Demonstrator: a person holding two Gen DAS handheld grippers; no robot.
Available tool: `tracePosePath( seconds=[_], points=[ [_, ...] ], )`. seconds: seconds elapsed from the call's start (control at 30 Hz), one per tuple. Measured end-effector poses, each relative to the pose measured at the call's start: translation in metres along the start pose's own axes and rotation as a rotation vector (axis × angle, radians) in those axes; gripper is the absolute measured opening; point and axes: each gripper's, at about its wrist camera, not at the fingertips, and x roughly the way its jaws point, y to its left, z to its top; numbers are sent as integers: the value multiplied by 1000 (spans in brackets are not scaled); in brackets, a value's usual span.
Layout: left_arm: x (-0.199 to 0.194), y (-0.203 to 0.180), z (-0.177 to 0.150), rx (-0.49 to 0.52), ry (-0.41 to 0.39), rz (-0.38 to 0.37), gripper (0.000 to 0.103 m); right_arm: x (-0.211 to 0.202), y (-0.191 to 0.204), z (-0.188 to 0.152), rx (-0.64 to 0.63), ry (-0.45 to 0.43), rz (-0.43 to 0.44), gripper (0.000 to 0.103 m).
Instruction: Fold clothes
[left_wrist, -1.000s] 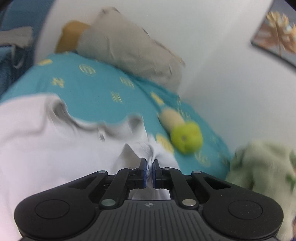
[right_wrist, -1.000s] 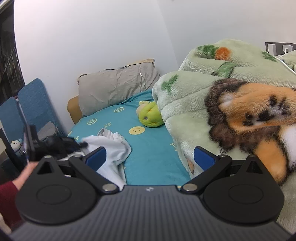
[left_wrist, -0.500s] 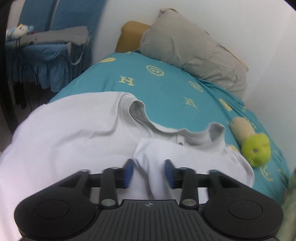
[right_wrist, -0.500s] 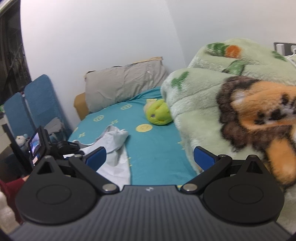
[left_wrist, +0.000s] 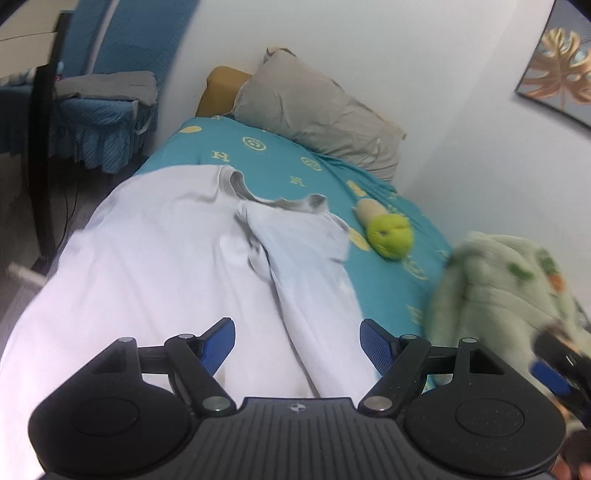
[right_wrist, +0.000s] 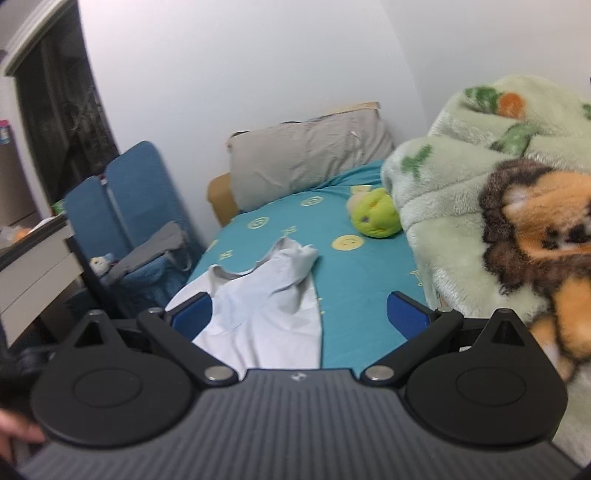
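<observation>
Yellow "H" letters were printed on teal bedsheet, among round smiley faces. No other text, brand or number was legible.

Small bedroom with white walls

A bed in a teal sheet runs to the far wall, a grey pillow propped at its head. A green fleece blanket is heaped on its right side. Blue chairs stand left of it, near a dark window. A framed leaf picture hangs on the right wall.
</observation>
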Motion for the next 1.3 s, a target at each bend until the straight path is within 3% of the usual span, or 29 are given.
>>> tracePosePath(
  seconds=[0.2,0.33,0.43,0.6,0.77,0.93,1.03,1.13,1.17,1.2,1.23,1.3],
  points=[
    [-64,-21,-32,79,-58,5,78,-39,16,-2,-23,41,8,103],
    [-71,-32,-63,101,-11,-51,78,-70,22,0,-6,32,0,103],
    [-62,-46,-88,138,60,-93,75,-96,22,-1,-6,0,-12,103],
    [-37,-77,-114,150,166,-189,72,-122,-1,-2,27,-57,-129,103],
    [-10,-115,-141,183,263,-312,66,-131,-21,7,25,-171,-205,103],
    [23,-145,-163,175,334,-321,66,-120,-42,5,74,-167,-202,103],
    [49,-151,-172,124,402,-272,66,-110,-43,2,59,-154,-213,103],
    [63,-151,-177,114,419,-218,50,-102,-42,-1,43,-138,-214,103],
    [66,-152,-177,121,416,-202,34,-99,-42,-2,39,-135,-215,103],
    [68,-152,-177,126,422,-189,10,-98,-42,-2,36,-133,-215,103],
    [70,-150,-176,114,436,-190,0,-97,-42,-3,37,-132,-217,103],
    [72,-142,-173,72,459,-211,0,-94,-44,-3,45,-129,-215,103]
  ],
)
